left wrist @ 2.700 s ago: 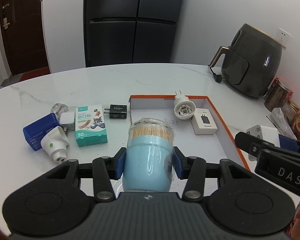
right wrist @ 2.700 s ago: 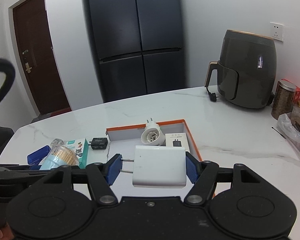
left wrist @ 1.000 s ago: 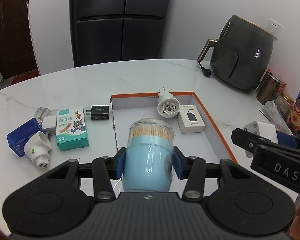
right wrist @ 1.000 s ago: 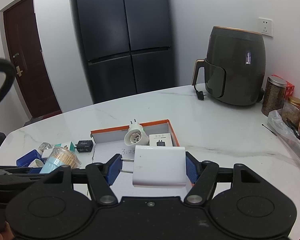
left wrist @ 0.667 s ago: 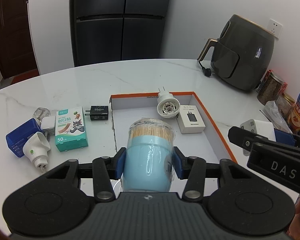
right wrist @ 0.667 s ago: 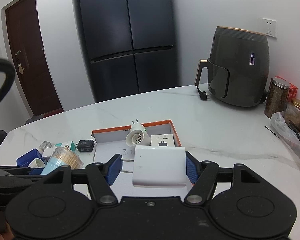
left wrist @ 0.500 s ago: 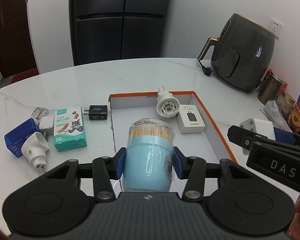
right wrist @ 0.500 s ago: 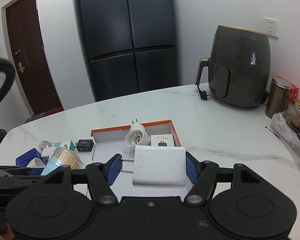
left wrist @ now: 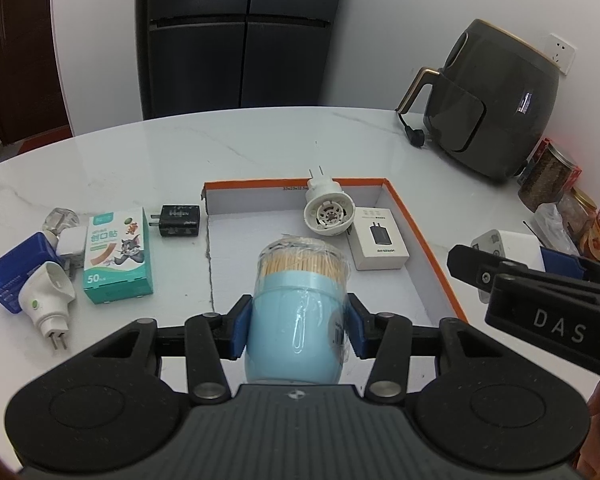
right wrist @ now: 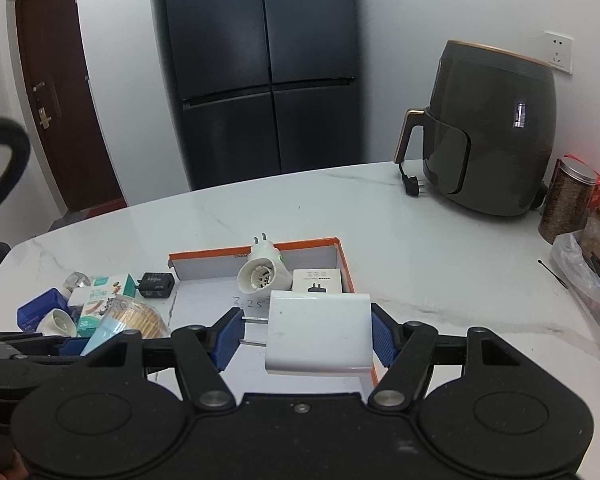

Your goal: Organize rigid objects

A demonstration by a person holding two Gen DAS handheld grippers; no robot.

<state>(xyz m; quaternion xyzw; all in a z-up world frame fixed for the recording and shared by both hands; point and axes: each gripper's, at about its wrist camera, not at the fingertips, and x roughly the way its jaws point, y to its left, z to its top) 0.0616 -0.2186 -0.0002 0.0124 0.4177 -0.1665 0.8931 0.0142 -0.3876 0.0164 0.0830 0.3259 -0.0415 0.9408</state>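
My left gripper (left wrist: 296,330) is shut on a light blue toothpick jar (left wrist: 298,312), held above the near part of an orange-rimmed white box (left wrist: 430,248). My right gripper (right wrist: 302,338) is shut on a white charger (right wrist: 318,334) with its prongs to the left, above the box's near right edge (right wrist: 346,264). In the box lie a round white plug adapter (left wrist: 328,210) and a small white charger carton (left wrist: 380,238). The toothpick jar also shows in the right wrist view (right wrist: 130,320).
Left of the box lie a black charger (left wrist: 178,221), a green bandage carton (left wrist: 118,254), a white plug adapter (left wrist: 48,294), a blue case (left wrist: 10,268) and a small clear item (left wrist: 62,220). A dark air fryer (left wrist: 492,104) and jars (left wrist: 548,178) stand at the right.
Both grippers have drifted slightly with their loads still held; the scene on the table is unchanged.
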